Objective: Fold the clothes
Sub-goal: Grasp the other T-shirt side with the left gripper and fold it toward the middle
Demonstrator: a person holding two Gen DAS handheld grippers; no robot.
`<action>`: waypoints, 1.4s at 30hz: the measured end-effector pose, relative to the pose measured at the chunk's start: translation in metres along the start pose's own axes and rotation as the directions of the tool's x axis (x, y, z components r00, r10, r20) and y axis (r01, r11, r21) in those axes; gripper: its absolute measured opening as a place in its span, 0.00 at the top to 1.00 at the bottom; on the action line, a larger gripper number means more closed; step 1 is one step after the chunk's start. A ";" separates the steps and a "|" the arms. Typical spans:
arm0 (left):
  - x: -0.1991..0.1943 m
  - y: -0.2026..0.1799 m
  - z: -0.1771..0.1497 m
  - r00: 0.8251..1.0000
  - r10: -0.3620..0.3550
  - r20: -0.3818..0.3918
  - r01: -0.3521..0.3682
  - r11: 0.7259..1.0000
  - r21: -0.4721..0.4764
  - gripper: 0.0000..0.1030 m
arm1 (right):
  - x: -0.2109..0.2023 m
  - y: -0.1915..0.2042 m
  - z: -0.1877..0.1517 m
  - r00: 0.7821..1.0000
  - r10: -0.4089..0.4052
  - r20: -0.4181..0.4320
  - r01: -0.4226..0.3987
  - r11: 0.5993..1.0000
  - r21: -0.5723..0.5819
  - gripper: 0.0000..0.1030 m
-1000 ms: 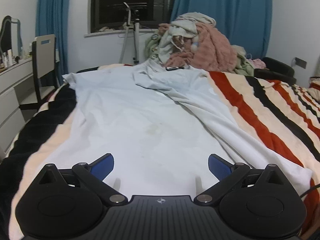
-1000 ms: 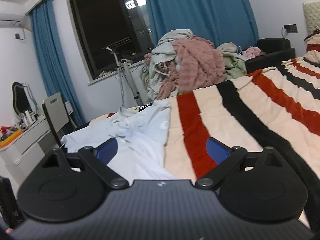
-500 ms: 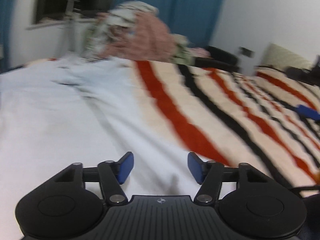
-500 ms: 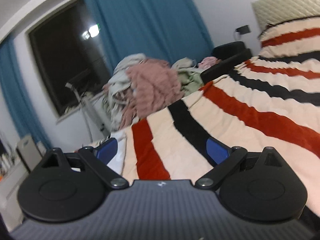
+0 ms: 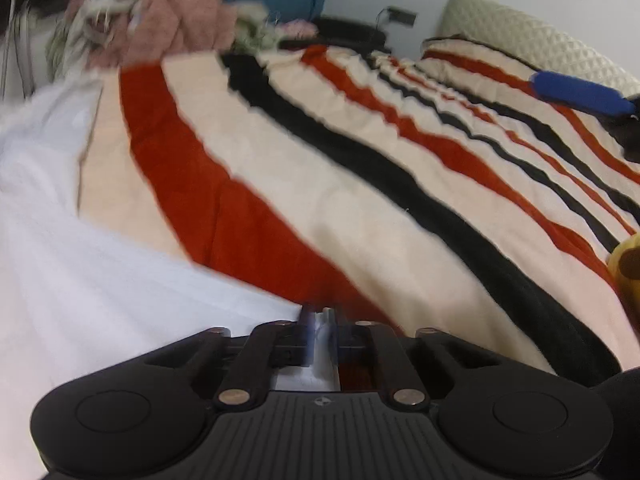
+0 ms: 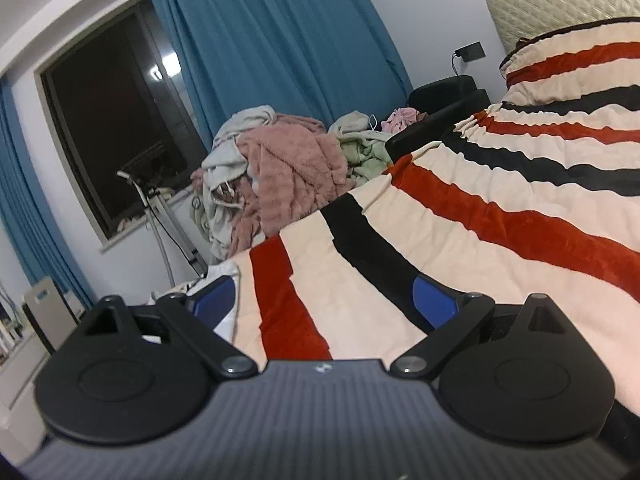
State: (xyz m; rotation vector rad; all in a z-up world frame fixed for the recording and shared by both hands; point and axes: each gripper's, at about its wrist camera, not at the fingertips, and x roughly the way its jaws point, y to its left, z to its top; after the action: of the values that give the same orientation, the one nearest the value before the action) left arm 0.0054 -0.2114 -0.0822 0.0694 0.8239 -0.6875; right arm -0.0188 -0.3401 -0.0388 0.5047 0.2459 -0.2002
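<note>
A pale blue-white garment (image 5: 72, 272) lies spread on the striped bed, filling the left of the left wrist view. My left gripper (image 5: 320, 326) is shut on the garment's near right edge, with pale cloth pinched between its blue pads. My right gripper (image 6: 324, 296) is open and empty above the striped blanket (image 6: 460, 248); only a corner of the garment (image 6: 226, 320) shows by its left finger. One blue fingertip of the right gripper (image 5: 580, 94) shows at the far right of the left wrist view.
A heap of pink, grey and green clothes (image 6: 280, 172) sits at the far end of the bed by the blue curtains (image 6: 272, 40). A quilted headboard (image 6: 560, 0) and a striped pillow (image 6: 572, 64) are at right. A yellow object (image 5: 626, 276) lies at the bed's right edge.
My left gripper swung right to the garment's edge and shut on the cloth. My right gripper swung right over the blanket and stayed open.
</note>
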 end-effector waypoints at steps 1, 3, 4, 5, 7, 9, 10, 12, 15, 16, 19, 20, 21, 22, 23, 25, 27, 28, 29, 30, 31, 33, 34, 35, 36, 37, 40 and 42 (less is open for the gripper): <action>-0.006 0.007 0.000 1.000 -0.010 0.015 0.011 0.999 -0.040 0.95 | -0.002 0.000 0.000 1.000 -0.001 0.010 0.001 1.000 -0.001 0.06; -0.028 0.018 0.005 0.998 -0.025 0.058 0.031 0.994 -0.101 0.95 | -0.008 -0.001 0.000 0.999 0.000 0.046 0.000 1.000 0.008 0.06; -0.041 0.023 0.007 0.996 -0.034 0.081 0.044 0.991 -0.127 0.95 | -0.011 -0.001 0.001 0.998 0.005 0.063 -0.006 1.000 0.011 0.06; -0.057 0.028 0.008 0.994 -0.043 0.103 0.058 0.986 -0.153 0.95 | -0.015 -0.002 0.002 0.997 0.014 0.080 -0.015 1.000 0.014 0.06; -0.093 0.043 0.007 0.989 -0.055 0.137 0.085 0.971 -0.225 0.95 | -0.020 -0.002 0.002 0.994 0.034 0.100 -0.035 0.999 0.012 0.06; -0.132 0.058 0.001 0.984 -0.058 0.168 0.106 0.952 -0.288 0.95 | -0.025 0.000 0.002 0.992 0.050 0.113 -0.051 0.999 0.003 0.06; -0.152 0.067 -0.006 0.982 -0.047 0.182 0.103 0.944 -0.313 0.95 | -0.027 0.001 0.003 0.991 0.057 0.120 -0.057 0.998 -0.002 0.06; -0.192 0.084 -0.022 0.979 -0.011 0.202 0.085 0.929 -0.361 0.95 | -0.032 0.005 0.003 0.989 0.070 0.130 -0.069 0.998 -0.010 0.06; -0.241 0.115 -0.054 0.976 0.021 0.217 0.098 0.848 -0.521 0.96 | -0.036 0.011 0.003 0.987 0.089 0.130 -0.086 0.996 -0.027 0.06; -0.252 0.123 -0.064 0.976 0.028 0.216 0.101 0.819 -0.565 0.97 | -0.036 0.014 0.002 0.987 0.094 0.127 -0.090 0.995 -0.036 0.06; -0.271 0.140 -0.087 0.981 0.074 0.182 0.058 0.776 -0.628 0.97 | -0.032 0.024 -0.002 0.989 0.107 0.103 -0.099 0.992 -0.075 0.06; -0.271 0.144 -0.093 0.984 0.089 0.154 0.029 0.771 -0.636 0.97 | -0.030 0.028 -0.004 0.990 0.109 0.089 -0.102 0.991 -0.089 0.06; -0.269 0.148 -0.098 0.986 0.116 0.119 -0.013 0.767 -0.642 0.97 | -0.028 0.032 -0.005 0.991 0.113 0.074 -0.105 0.989 -0.103 0.06; -0.264 0.152 -0.103 0.986 0.150 0.078 -0.066 0.768 -0.637 0.97 | -0.027 0.036 -0.007 0.991 0.118 0.059 -0.111 0.987 -0.116 0.06; -0.259 0.156 -0.106 0.982 0.184 0.035 -0.122 0.772 -0.623 0.97 | -0.026 0.040 -0.009 0.991 0.124 0.045 -0.117 0.985 -0.130 0.06; -0.249 0.163 -0.112 0.970 0.241 -0.039 -0.216 0.773 -0.597 0.97 | -0.025 0.047 -0.013 0.990 0.137 0.016 -0.133 0.979 -0.156 0.06; -0.240 0.171 -0.115 0.959 0.269 -0.092 -0.271 0.766 -0.583 0.97 | -0.029 0.054 -0.017 0.989 0.149 -0.010 -0.149 0.972 -0.180 0.06; -0.238 0.172 -0.115 0.955 0.279 -0.101 -0.285 0.767 -0.574 0.98 | -0.033 0.057 -0.019 0.988 0.156 -0.021 -0.157 0.970 -0.187 0.06; -0.237 0.171 -0.114 0.953 0.287 -0.100 -0.292 0.771 -0.566 0.98 | -0.037 0.060 -0.021 0.986 0.165 -0.029 -0.167 0.967 -0.191 0.06; -0.237 0.169 -0.113 0.950 0.299 -0.095 -0.300 0.779 -0.550 0.98 | -0.043 0.063 -0.023 0.984 0.176 -0.034 -0.179 0.965 -0.193 0.06; -0.236 0.166 -0.112 0.946 0.313 -0.091 -0.311 0.788 -0.532 0.98 | -0.048 0.067 -0.025 0.982 0.185 -0.042 -0.190 0.962 -0.197 0.06; -0.235 0.162 -0.113 0.939 0.332 -0.090 -0.330 0.797 -0.505 0.98 | -0.058 0.073 -0.028 0.977 0.200 -0.070 -0.210 0.959 -0.191 0.06; -0.234 0.161 -0.114 0.936 0.339 -0.089 -0.337 0.800 -0.496 0.98 | -0.062 0.076 -0.030 0.975 0.206 -0.085 -0.219 0.958 -0.187 0.06; -0.233 0.159 -0.114 0.934 0.347 -0.088 -0.344 0.803 -0.487 0.97 | -0.067 0.080 -0.032 0.973 0.209 -0.097 -0.225 0.956 -0.191 0.06; -0.234 0.156 -0.116 0.933 0.351 -0.081 -0.345 0.809 -0.476 0.97 | -0.073 0.084 -0.033 0.972 0.209 -0.107 -0.227 0.952 -0.204 0.06; -0.237 0.150 -0.117 0.932 0.353 -0.076 -0.346 0.814 -0.467 0.97 | -0.079 0.089 -0.034 0.971 0.211 -0.112 -0.231 0.949 -0.216 0.06; -0.254 0.138 -0.116 0.927 0.369 -0.063 -0.357 0.821 -0.445 0.87 | -0.097 0.109 -0.036 0.967 0.227 -0.114 -0.249 0.936 -0.249 0.06; -0.269 0.132 -0.113 0.925 0.377 -0.036 -0.354 0.825 -0.440 0.71 | -0.108 0.125 -0.035 0.963 0.247 -0.110 -0.268 0.926 -0.267 0.06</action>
State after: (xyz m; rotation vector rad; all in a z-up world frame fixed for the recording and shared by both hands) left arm -0.1191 0.0721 0.0005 -0.1970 0.8683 -0.1259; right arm -0.0972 -0.2014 0.0189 0.2581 0.2730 0.1112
